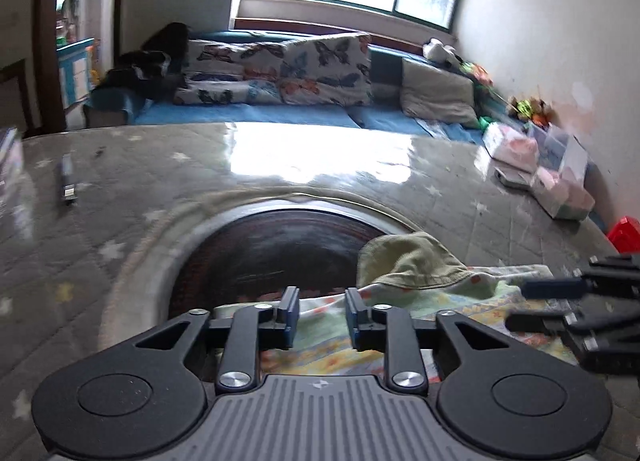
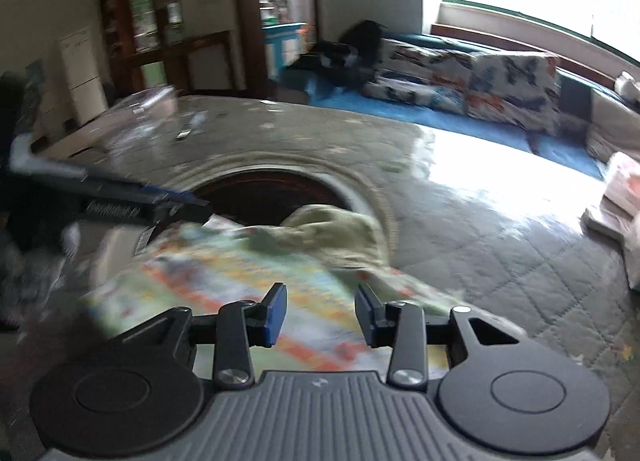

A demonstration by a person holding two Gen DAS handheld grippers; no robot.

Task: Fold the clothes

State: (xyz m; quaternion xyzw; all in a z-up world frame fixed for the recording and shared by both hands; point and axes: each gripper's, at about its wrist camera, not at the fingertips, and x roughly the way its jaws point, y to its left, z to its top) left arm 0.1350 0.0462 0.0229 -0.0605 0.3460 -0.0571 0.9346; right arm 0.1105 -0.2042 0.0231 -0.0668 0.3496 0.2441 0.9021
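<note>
A small pale garment [image 1: 400,301] with a colourful print and an olive-green part [image 1: 412,257] lies on the table, partly over a round dark inset [image 1: 272,249]. It also shows in the right wrist view [image 2: 240,281], blurred. My left gripper [image 1: 322,311] is open and empty, low over the garment's near edge. My right gripper [image 2: 321,311] is open and empty above the printed cloth. The right gripper also shows in the left wrist view [image 1: 532,305] at the right edge. The left gripper shows in the right wrist view [image 2: 176,205] at the left.
The table [image 1: 120,221] has a grey quilted star-print cover under glossy plastic. A dark pen-like object [image 1: 67,181] lies far left. Boxes and pink packs [image 1: 540,169] sit at the right edge, with a red object [image 1: 624,233]. A blue sofa [image 1: 260,113] with butterfly cushions is behind.
</note>
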